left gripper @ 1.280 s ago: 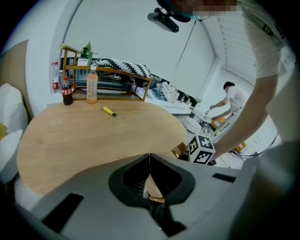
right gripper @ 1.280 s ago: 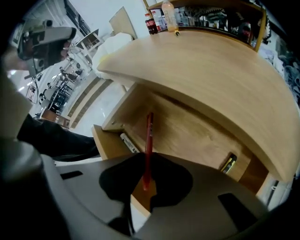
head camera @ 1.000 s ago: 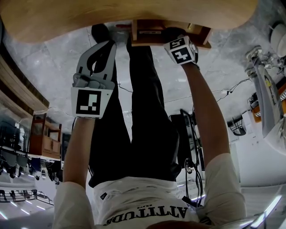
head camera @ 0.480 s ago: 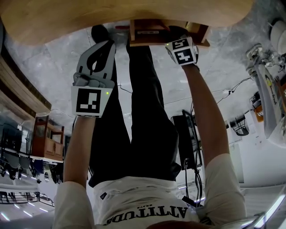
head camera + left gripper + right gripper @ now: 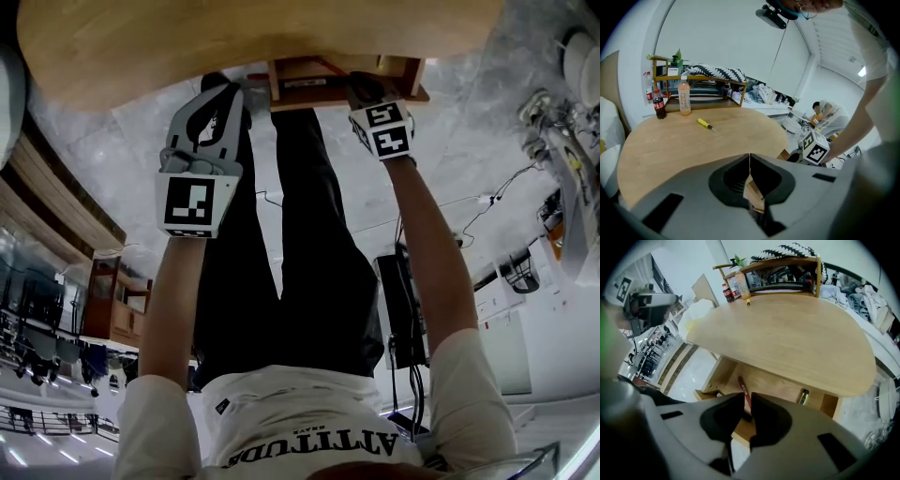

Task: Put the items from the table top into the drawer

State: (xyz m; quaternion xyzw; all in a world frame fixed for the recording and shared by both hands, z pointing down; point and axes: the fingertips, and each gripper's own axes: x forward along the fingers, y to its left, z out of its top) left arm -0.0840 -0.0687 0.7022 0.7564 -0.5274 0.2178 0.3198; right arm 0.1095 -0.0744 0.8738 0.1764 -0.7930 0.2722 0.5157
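The wooden drawer point(image 5: 281, 94) stands pulled out under the table top point(image 5: 234, 37). In it lie a red slim tool point(image 5: 742, 389) and a small yellow-and-black item point(image 5: 803, 396). My right gripper point(image 5: 746, 401) hovers over the drawer point(image 5: 715, 376), pointing steeply down. Its jaws have just been closing and stand a narrow gap apart, with nothing pressed between them; the red tool shows through the gap. My left gripper point(image 5: 750, 157) is shut and empty beside the table edge. A yellow screwdriver point(image 5: 705, 123) lies far back on the table point(image 5: 693, 145).
A cola bottle point(image 5: 658, 104) and an orange drink bottle point(image 5: 684, 96) stand in front of a wooden shelf point(image 5: 701, 86) at the table's far side. My legs point(image 5: 300, 234) are below the drawer front. Cables and equipment crowd the floor at the right point(image 5: 553, 159).
In the head view the right gripper has drawn back from the drawer toward me. The left gripper has shifted slightly toward the table. More of the table top shows.
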